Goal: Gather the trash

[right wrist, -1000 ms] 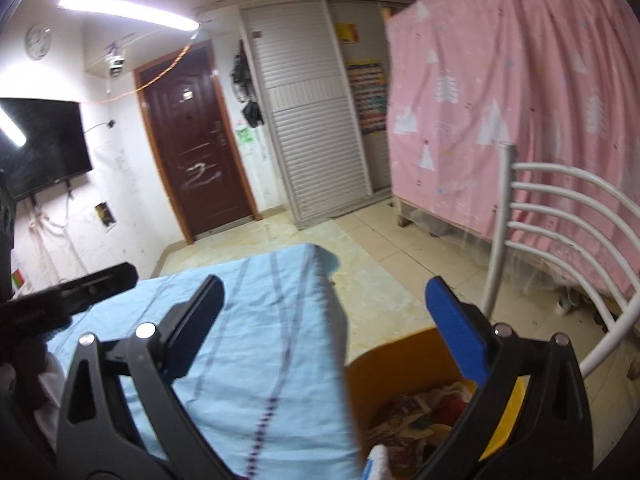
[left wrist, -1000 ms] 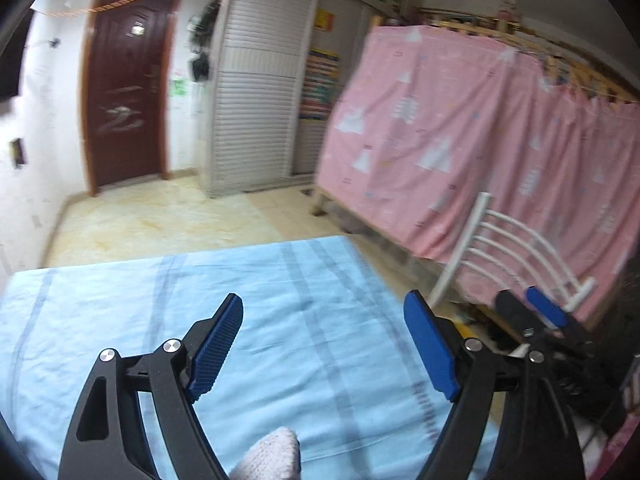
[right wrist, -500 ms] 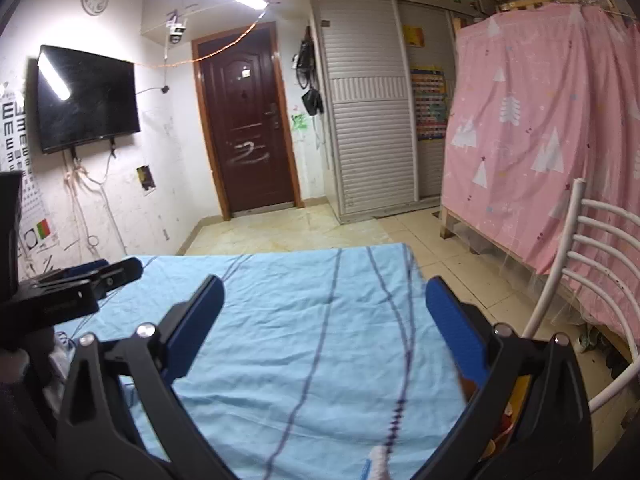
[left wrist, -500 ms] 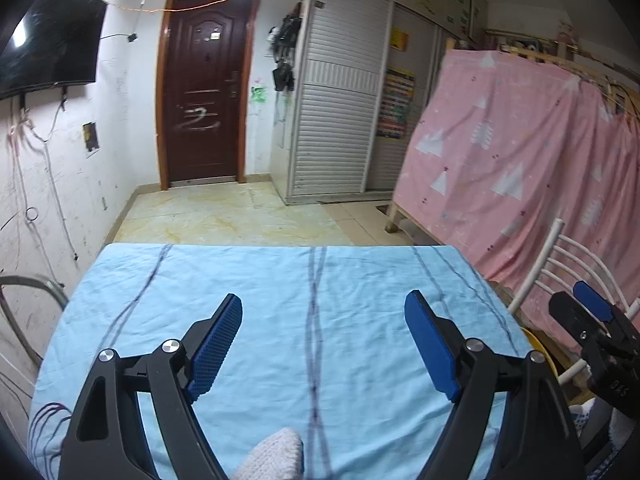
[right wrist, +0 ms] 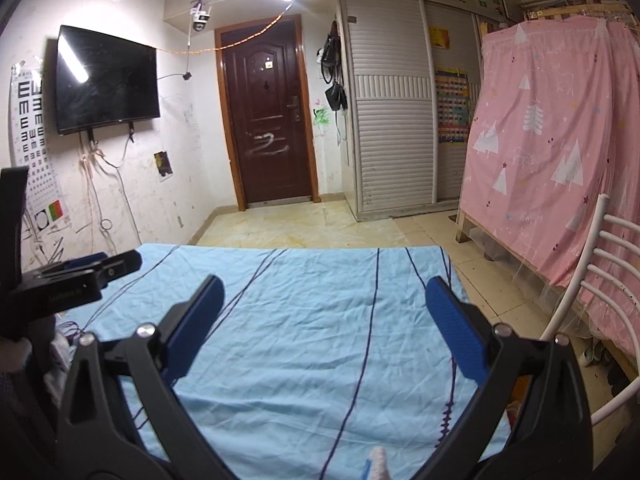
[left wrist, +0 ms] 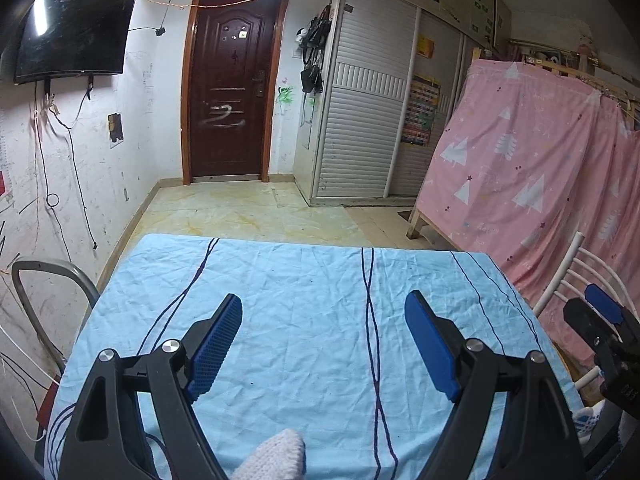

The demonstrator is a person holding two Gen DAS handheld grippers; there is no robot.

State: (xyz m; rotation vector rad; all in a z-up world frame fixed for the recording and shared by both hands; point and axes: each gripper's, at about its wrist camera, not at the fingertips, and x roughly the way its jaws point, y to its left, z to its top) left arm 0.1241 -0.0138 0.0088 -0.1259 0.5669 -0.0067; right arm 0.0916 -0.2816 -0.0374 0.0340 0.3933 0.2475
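nearest to us, our left gripper (left wrist: 323, 344) stood released, its blue pads (left wrist: 216, 344) well apart with nothing between them but the wrinkled cloth below. our right gripper (right wrist: 324, 320) was released too, jaws wide and empty. a bit of white knitted glove (left wrist: 276, 456) showed at the bottom edge between the left gripper's arms.

under both tools lay the table (left wrist: 304, 292), covered in a light blue cloth with thin dark stripes. we saw no trash on it anywhere in either view; the cloth was bare from near edge to far edge. so we could not tell where the trash was, and we judged it lay outside these views, perhaps low and to the right of the table where only a dim edge of clutter (right wrist: 516, 404) showed, too small to name.

since no piece was visible, how it would handle was only a guess: household scraps such as wrappers or paper would likely be light, soft and crushable, best pinched across the middle with a gentle squeeze.

beside the table stood a white chair (right wrist: 600, 272) on the right and a grey metal chair back (left wrist: 48, 280) on the left. farther off hung the pink curtain (left wrist: 540, 168), then the tiled floor (left wrist: 248, 212), the white wardrobe (right wrist: 392, 120), the dark door (right wrist: 268, 120) and the television (right wrist: 104, 84) on the wall.
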